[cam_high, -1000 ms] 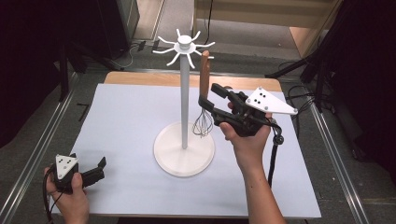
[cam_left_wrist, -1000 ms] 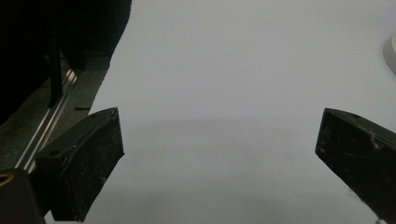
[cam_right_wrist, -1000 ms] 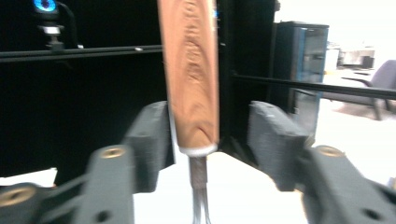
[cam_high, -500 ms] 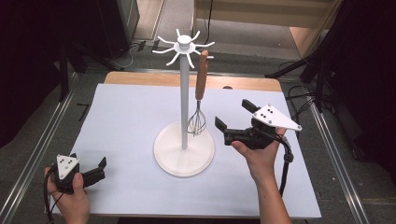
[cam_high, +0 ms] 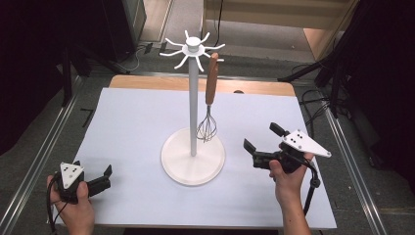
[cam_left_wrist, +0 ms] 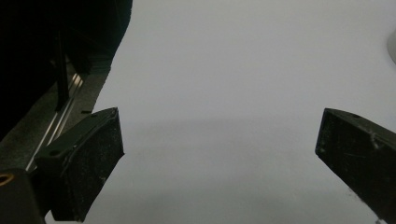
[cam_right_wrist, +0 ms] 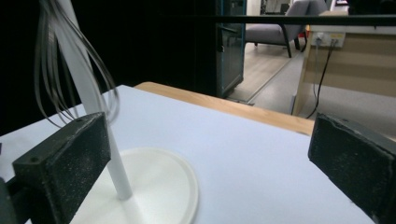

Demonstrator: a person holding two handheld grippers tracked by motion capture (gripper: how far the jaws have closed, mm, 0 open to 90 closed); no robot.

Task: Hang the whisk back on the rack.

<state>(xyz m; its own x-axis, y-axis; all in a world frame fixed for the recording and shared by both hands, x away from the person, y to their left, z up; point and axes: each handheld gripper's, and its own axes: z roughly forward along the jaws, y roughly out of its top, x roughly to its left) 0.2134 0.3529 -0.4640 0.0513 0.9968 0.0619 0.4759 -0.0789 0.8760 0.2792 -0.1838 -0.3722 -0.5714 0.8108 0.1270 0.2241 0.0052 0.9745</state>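
The left gripper (cam_high: 100,178) is sitting near the desk's (cam_high: 137,122) front left edge, fingers spread over bare white surface. At centre, the whisk (cam_high: 209,100) is hanging from what looks like a hook on the white stand (cam_high: 193,147), wires just above the base. The right gripper (cam_high: 262,144) is hovering beside that base, fingers spread wide and pinching nothing.

Your right claw view cuts the wire whisk (cam_right_wrist: 70,60) off at the top edge, handle out of frame, and the white stand's round base (cam_right_wrist: 159,186) runs off the bottom.
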